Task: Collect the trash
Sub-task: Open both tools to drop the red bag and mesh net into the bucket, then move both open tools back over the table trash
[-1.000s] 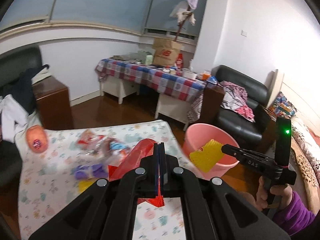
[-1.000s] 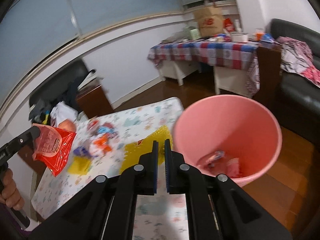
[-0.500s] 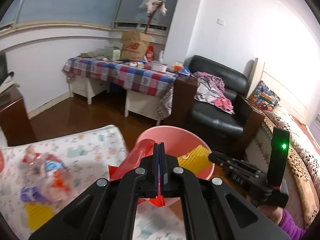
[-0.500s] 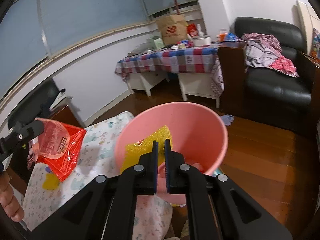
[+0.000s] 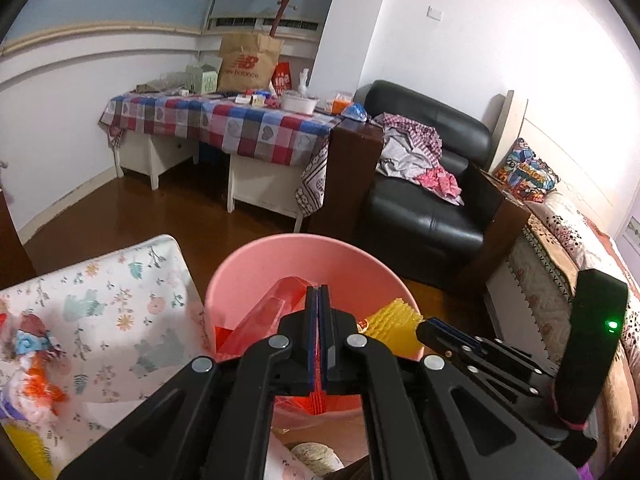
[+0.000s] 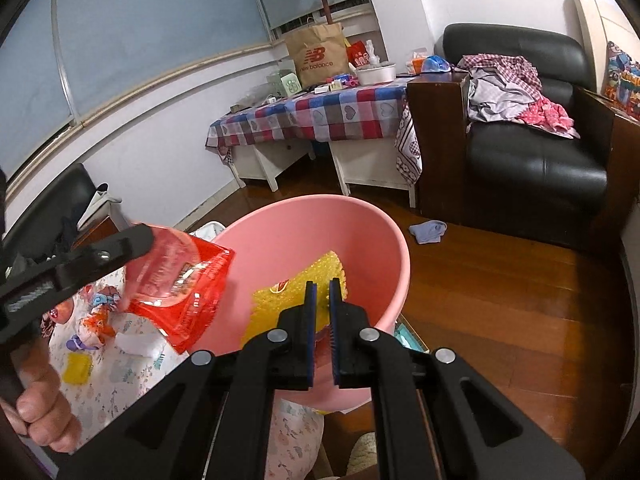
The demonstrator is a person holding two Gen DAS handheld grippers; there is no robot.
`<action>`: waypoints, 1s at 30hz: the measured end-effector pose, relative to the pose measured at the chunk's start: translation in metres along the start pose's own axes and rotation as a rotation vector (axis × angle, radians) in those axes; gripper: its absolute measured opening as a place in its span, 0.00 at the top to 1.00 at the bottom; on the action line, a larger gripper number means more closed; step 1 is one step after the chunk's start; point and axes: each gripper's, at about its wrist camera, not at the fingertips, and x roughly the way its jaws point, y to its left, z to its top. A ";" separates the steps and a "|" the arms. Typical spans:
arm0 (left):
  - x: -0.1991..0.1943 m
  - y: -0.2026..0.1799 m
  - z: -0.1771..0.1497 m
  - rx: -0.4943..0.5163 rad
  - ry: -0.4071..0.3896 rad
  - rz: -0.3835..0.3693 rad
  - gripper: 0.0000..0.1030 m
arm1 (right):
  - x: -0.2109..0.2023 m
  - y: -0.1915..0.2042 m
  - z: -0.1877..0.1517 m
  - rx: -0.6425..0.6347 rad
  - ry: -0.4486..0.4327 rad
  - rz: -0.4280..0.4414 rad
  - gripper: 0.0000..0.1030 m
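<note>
A pink bucket (image 5: 240, 268) (image 6: 372, 240) stands on the floor beside the cloth-covered table (image 5: 120, 300). My left gripper (image 5: 319, 300) is shut on a red plastic wrapper (image 5: 276, 312) and holds it over the bucket; it also shows in the right wrist view (image 6: 180, 284). My right gripper (image 6: 323, 284) holds a yellow bumpy wrapper (image 6: 296, 300) over the bucket, its jaws slightly apart on it; the wrapper also shows in the left wrist view (image 5: 390, 322). More wrappers (image 5: 32, 360) (image 6: 92, 320) lie on the table.
A checked-cloth table (image 5: 224, 124) with a brown paper bag (image 5: 248, 64) stands at the back. A black armchair (image 5: 428, 184) with clothes is to the right. A blue cloth (image 6: 430, 231) lies on the wooden floor. A patterned bed (image 5: 560, 248) is at far right.
Both grippers have moved from over the table to over the pink bucket, carrying the red and yellow wrappers. The bucket now fills the middle of both views.
</note>
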 end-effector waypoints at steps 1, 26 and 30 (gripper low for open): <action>0.005 0.000 -0.001 -0.003 0.006 0.002 1.00 | 0.001 -0.001 -0.001 0.000 0.003 0.002 0.94; -0.031 0.023 -0.013 -0.046 -0.001 0.012 0.61 | -0.001 0.019 -0.006 -0.010 0.051 0.052 0.64; -0.045 0.034 -0.019 -0.069 0.004 0.032 0.60 | -0.003 0.029 -0.010 -0.029 0.062 0.060 0.64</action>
